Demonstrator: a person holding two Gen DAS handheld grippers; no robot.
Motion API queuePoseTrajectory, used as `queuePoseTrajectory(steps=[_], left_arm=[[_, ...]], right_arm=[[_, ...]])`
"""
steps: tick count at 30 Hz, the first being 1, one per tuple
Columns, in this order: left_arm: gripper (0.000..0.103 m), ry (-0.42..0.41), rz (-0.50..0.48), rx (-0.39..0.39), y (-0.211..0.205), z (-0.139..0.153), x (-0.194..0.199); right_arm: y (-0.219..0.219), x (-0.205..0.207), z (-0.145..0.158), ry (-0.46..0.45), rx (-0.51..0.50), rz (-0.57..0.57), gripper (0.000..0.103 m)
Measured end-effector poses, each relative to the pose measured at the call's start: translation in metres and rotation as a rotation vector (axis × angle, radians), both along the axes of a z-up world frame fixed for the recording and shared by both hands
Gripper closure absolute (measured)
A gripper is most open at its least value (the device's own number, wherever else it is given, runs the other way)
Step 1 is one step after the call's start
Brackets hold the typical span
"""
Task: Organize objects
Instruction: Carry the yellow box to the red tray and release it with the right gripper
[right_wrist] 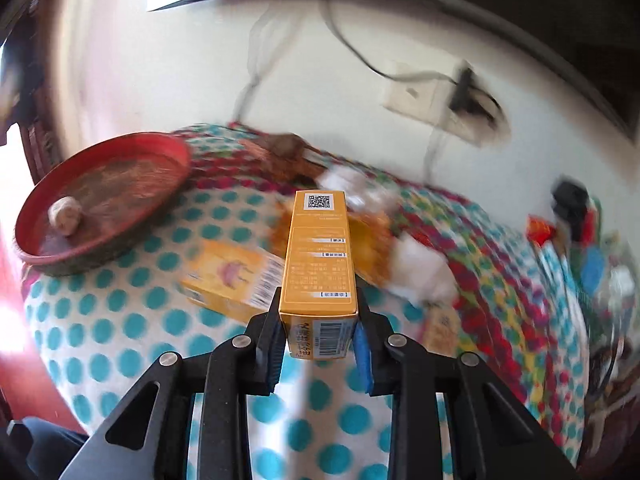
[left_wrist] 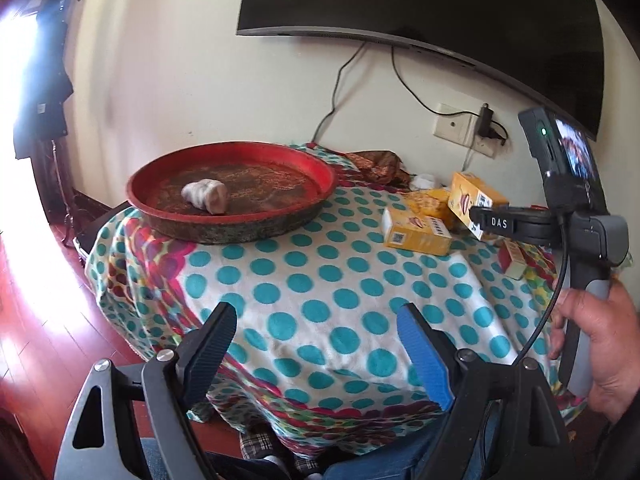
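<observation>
My right gripper (right_wrist: 318, 312) is shut on a yellow box (right_wrist: 318, 256), held above the dotted tablecloth (right_wrist: 132, 328). In the left wrist view the same held box (left_wrist: 474, 196) hangs tilted at the right, with the right gripper (left_wrist: 486, 222) on it. A second yellow box (left_wrist: 416, 232) lies flat on the cloth; it also shows in the right wrist view (right_wrist: 232, 276). A red round tray (left_wrist: 320, 176) at the back left holds a pale lump (left_wrist: 205, 196). My left gripper (left_wrist: 316, 320) is open and empty over the cloth's front edge.
A small red and cream box (left_wrist: 512, 260) lies at the right. Crumpled wrappers (left_wrist: 430, 200) and brown cloth (left_wrist: 376, 164) sit near the wall. A television (left_wrist: 440, 8), a wall socket (left_wrist: 460, 128) and cables hang above. Red floor (left_wrist: 48, 328) lies left.
</observation>
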State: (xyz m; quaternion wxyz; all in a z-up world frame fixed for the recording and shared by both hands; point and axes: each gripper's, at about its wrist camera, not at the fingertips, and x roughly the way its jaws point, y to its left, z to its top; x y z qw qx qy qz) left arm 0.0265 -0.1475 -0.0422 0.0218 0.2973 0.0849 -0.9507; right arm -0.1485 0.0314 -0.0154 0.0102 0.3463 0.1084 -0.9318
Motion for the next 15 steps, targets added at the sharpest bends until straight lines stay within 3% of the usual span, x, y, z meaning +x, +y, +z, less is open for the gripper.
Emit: queuePoseTrajectory(steps=[9,15], left_arm=[[0.018,0.018,0.125,0.044,-0.034,0.003,0.002],[0.018,0.007,0.170,0.055,-0.047,0.001,0.001]], right_arm=[[-0.078,-0.021,0.029,0.024,-0.011,0.199,0.076],[-0.139,-0.045,0.011,-0.020,0.042,0.302,0.076]])
